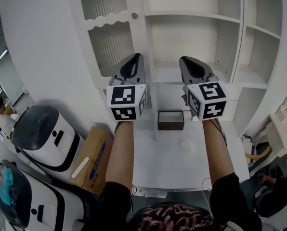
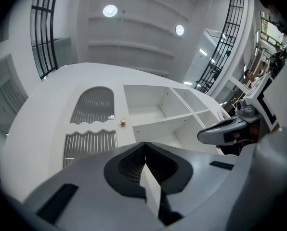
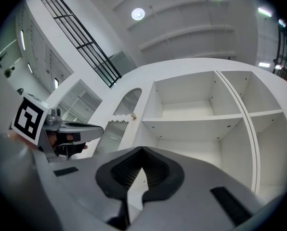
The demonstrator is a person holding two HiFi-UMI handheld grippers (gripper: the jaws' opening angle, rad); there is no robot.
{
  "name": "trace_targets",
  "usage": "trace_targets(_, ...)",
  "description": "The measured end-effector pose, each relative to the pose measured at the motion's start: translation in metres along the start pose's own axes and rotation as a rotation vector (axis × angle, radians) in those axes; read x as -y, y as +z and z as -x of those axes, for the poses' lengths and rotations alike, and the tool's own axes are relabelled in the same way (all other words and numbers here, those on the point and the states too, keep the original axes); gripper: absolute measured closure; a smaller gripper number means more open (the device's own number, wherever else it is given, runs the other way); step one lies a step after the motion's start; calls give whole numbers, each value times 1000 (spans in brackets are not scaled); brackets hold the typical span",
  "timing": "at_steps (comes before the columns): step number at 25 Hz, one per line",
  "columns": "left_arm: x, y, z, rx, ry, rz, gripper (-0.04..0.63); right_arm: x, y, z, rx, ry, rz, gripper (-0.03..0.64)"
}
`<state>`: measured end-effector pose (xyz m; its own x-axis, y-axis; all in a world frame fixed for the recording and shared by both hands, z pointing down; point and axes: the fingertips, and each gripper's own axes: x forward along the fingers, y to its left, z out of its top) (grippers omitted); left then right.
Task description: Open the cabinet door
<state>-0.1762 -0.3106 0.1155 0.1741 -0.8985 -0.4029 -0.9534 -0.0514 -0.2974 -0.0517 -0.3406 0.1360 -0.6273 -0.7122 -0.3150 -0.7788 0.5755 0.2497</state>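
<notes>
The white cabinet has a closed door with two ribbed glass panels and a small brass knob at its right edge. To the right of the door are open bare shelves. My left gripper is held up in front of the door's lower panel, below the knob, its jaws shut on nothing. My right gripper hangs beside it before the open shelves, also shut and holding nothing. The left gripper view shows the knob above the left gripper's closed tips. The right gripper view has the knob up and left of the right gripper's tips.
A small dark box sits on the white table under the grippers. A cardboard box and white rounded machines stand at the left. A person is at the far left, and cables and gear are at the right.
</notes>
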Motion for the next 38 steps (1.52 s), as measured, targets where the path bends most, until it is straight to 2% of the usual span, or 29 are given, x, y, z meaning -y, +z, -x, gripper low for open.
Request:
trace_targets(7,-9,5,-16,-14,-11,-44,578,4,-10,-1,-17,2,-2,602)
trace_targets(11,-19,18,-29,5,4,-109,570,12,-17,-1,-24,-9,3,602)
trace_targets(14,-29,30,-43,20,9,-125,489,19,-23,-1,-34,-20,5,603)
trace_targets(22,-50,57,-92,20,25,-191,411,37,-38,-2,-61,-43,3,601)
trace_targets(25,-56,61,-108,8,39,-221,410,46,-44,-2,-71,-56,4,603)
trace_targets(35,-66,51,-137,-8,48,-192,413,70,-64,-1,-96,-90,-2,602)
trace_targets(38,-69,51,-141,-6,58,-191,486,75,-69,-1,-102,-96,-5,603)
